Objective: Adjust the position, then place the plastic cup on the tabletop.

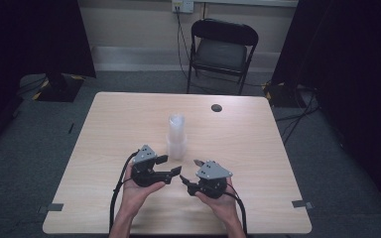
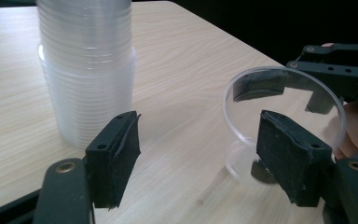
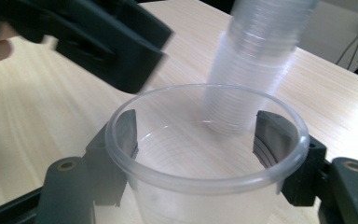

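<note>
While the right tongs (image 3: pixel 196 154) pinch a single clear plastic cup (image 3: pixel 205 154) at lower centre, seemingly separated from the cup stack (image 1: pixel 176 136) mid-counter (image 1: pixel 258 148), the left tongs (image 2: pixel 205 163) stand spread, empty.

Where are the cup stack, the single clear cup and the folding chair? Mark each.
cup stack (image 1: pixel 176 136): high view, its side wall.
single clear cup (image 3: pixel 205 179): right gripper view, near rim.
folding chair (image 1: pixel 220 53): high view, its seat.
</note>
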Demonstrator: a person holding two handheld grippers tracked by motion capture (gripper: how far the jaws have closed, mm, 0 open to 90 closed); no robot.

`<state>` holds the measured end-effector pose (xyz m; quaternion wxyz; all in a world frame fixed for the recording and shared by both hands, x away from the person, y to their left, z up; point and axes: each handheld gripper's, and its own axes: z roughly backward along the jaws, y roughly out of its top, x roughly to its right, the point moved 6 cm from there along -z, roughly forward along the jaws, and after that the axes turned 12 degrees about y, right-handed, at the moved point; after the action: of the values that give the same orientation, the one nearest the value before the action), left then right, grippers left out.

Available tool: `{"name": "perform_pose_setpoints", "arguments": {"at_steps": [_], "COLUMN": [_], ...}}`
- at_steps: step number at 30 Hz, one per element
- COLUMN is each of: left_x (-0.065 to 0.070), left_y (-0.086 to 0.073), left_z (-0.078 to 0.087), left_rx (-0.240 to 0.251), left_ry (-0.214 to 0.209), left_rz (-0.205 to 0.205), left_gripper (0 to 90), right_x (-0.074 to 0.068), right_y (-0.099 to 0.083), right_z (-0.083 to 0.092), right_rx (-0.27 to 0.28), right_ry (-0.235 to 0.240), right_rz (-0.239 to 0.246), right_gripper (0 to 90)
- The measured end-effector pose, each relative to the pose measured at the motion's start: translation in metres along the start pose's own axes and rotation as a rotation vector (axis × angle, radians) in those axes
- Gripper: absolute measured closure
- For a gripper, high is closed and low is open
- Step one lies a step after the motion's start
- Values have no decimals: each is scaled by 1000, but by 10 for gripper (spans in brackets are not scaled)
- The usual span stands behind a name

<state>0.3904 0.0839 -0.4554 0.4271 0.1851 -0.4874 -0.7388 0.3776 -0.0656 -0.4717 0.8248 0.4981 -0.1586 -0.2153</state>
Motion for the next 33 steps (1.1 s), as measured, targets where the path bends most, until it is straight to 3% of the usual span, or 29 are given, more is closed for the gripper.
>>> {"name": "perform_pose_setpoints", "arguments": {"at_steps": [3,11,20,26,33], "left_x": [-3,-9,-16,-13,-20], "left_y": [0,-5,-12,-14,-17], "left_z": [3,5,6,8,10], "left_rx": [20,18,17,33,62], "left_ry": [16,37,80,71,129], "left_rz": [6,10,-28,-16,-25], "left_gripper": [299,293,287,283,275], "right_x": [9,19,37,49,68], "right_y": [-2,-2,-2,-1,1], "right_z": [3,8,10,13,16], "right_rx": [21,53,77,97,117], "right_ry": [-10,-29,-50,-55,-92], "right_rz": [-43,-96,-168,-199,-225], "right_gripper": [305,305,303,302,301]}}
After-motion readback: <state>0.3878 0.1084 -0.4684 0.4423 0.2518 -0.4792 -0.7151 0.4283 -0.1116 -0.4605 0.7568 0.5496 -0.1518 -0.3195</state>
